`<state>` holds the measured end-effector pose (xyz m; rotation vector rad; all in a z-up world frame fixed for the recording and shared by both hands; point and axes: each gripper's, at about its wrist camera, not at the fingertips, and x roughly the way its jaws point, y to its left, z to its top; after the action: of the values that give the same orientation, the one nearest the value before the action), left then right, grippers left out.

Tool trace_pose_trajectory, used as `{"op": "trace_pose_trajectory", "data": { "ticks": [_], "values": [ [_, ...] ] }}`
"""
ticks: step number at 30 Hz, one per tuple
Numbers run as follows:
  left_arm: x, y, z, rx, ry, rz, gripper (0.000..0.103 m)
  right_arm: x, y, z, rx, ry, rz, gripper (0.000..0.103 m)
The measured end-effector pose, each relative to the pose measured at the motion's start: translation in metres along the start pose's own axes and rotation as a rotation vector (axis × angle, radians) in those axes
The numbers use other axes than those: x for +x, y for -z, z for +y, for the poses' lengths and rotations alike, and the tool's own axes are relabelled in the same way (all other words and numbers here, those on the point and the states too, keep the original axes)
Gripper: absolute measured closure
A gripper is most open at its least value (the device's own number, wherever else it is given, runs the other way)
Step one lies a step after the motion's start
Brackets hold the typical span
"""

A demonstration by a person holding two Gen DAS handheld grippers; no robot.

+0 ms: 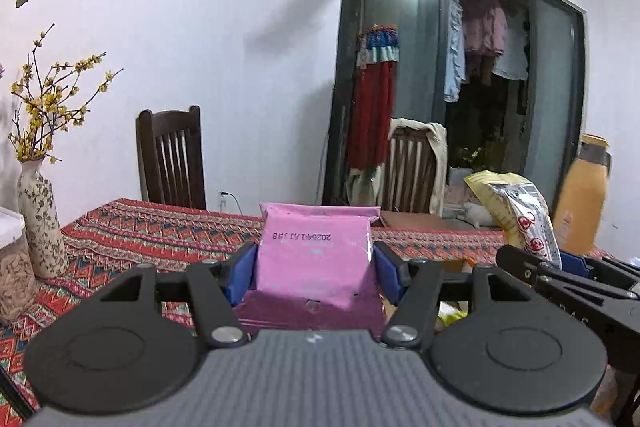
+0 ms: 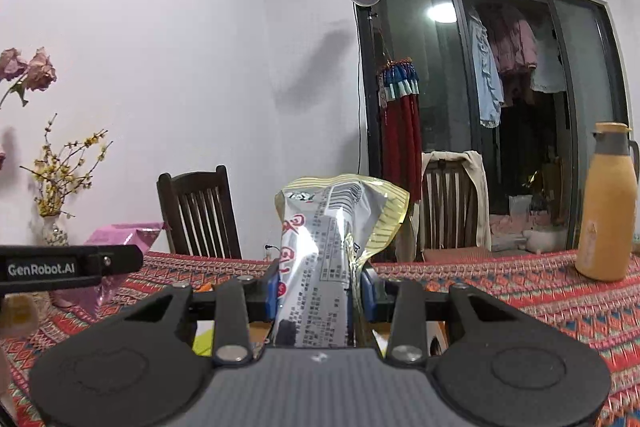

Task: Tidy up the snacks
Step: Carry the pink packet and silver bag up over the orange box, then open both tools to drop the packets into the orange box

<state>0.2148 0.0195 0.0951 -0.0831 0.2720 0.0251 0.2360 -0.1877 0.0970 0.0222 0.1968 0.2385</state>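
My left gripper (image 1: 316, 273) is shut on a pink snack packet (image 1: 316, 251), its blue pads pressing both sides; the packet stands above the patterned table. My right gripper (image 2: 318, 291) is shut on a silver and yellow snack bag (image 2: 324, 247) that sticks up between its blue pads. In the left wrist view that same bag (image 1: 520, 211) and the right gripper (image 1: 568, 267) show at the right. In the right wrist view the pink packet (image 2: 120, 239) and the left gripper's black finger (image 2: 72, 265) show at the left.
The table carries a red patterned cloth (image 1: 140, 227). A flowered vase (image 1: 40, 219) and a jar (image 1: 12, 279) stand at the left. An orange flask (image 2: 608, 207) stands at the right. Two wooden chairs (image 2: 200, 215) are behind the table, near a glass door (image 2: 480, 107).
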Motion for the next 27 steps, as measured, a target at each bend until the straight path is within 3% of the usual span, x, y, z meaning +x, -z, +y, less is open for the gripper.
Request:
{"op": "trace_pose_trajectory", "data": {
  "ticks": [4,10,20,22,24,26,27],
  "values": [
    [0.027,-0.003,0.001,-0.012,-0.033,0.004,0.04,0.029,-0.004,-0.001,-0.006,0.005,0.016,0.066],
    [0.07,0.022,0.008,-0.02,-0.094,0.042,0.04,0.064,0.016,-0.018,0.048,-0.004,0.075,0.066],
    [0.081,0.04,0.005,0.018,-0.068,0.07,0.04,0.082,0.031,-0.016,0.049,-0.012,0.155,0.066],
    [0.079,0.04,0.006,0.01,-0.056,0.054,0.037,0.082,0.032,-0.016,0.05,-0.011,0.159,0.053],
    [0.074,0.039,0.008,-0.004,-0.046,0.03,0.011,0.08,0.031,-0.016,0.05,-0.002,0.152,0.044],
    [0.068,0.038,0.009,-0.012,-0.056,-0.005,0.0,0.077,0.03,-0.018,0.06,0.012,0.141,0.036],
    [0.065,0.038,0.009,-0.016,-0.06,-0.015,0.0,0.075,0.03,-0.02,0.072,0.02,0.138,0.024]
  ]
}}
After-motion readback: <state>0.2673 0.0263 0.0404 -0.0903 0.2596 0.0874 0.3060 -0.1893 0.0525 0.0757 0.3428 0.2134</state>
